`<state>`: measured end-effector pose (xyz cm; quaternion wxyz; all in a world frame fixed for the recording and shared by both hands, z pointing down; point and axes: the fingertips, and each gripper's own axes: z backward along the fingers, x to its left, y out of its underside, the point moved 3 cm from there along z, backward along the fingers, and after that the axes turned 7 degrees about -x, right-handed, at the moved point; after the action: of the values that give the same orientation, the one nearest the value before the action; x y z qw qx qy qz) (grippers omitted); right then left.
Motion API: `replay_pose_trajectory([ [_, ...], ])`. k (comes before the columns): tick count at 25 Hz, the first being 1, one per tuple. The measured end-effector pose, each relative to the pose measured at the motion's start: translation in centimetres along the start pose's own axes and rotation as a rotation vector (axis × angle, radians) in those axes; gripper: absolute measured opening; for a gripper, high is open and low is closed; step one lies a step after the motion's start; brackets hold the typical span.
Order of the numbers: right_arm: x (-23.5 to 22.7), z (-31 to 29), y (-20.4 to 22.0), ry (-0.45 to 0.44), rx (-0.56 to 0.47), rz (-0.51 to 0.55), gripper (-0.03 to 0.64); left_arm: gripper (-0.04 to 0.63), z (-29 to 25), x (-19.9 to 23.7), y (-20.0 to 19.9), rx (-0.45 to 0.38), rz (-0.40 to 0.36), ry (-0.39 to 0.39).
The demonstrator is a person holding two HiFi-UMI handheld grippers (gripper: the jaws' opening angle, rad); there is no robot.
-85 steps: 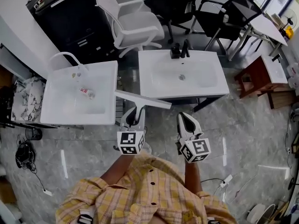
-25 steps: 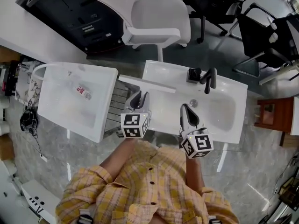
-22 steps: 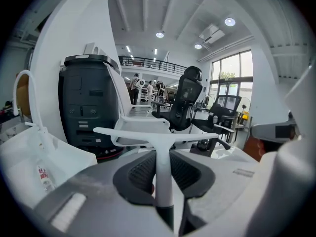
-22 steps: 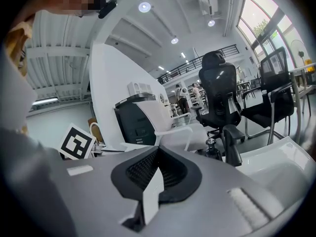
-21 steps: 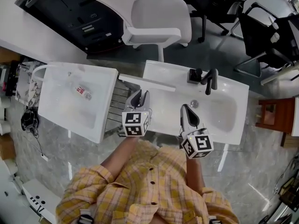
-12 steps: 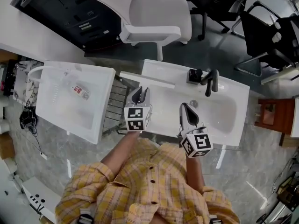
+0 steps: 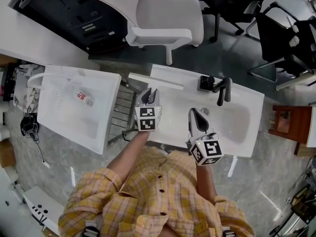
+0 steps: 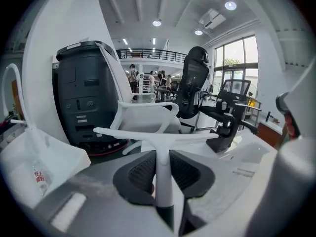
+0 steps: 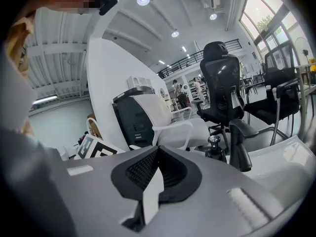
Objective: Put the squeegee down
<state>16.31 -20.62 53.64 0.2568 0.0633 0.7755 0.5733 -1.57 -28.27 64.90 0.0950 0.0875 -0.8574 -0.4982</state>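
Edged up the frame since a second ago, the left gripper (image 7: 148,97) clamps the squeegee (image 7: 163,83) by its handle, right gripper (image 7: 193,113) closed and empty alongside, blade over the white sink's (image 7: 244,132) upper-left corner.

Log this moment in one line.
left claw: shut on white plastic T-shaped squeegee | right claw: shut, empty | squeegee: at left end of white rectangular basin, not released
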Motion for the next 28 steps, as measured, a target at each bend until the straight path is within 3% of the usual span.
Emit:
replay_pose_trajectory([
  [28, -2.2, 0.1, 1.5, 0.022, 0.048, -0.025, 0.002, 0.087, -6.0, 0.0, 2.2, 0.077, 0.013, -0.017],
])
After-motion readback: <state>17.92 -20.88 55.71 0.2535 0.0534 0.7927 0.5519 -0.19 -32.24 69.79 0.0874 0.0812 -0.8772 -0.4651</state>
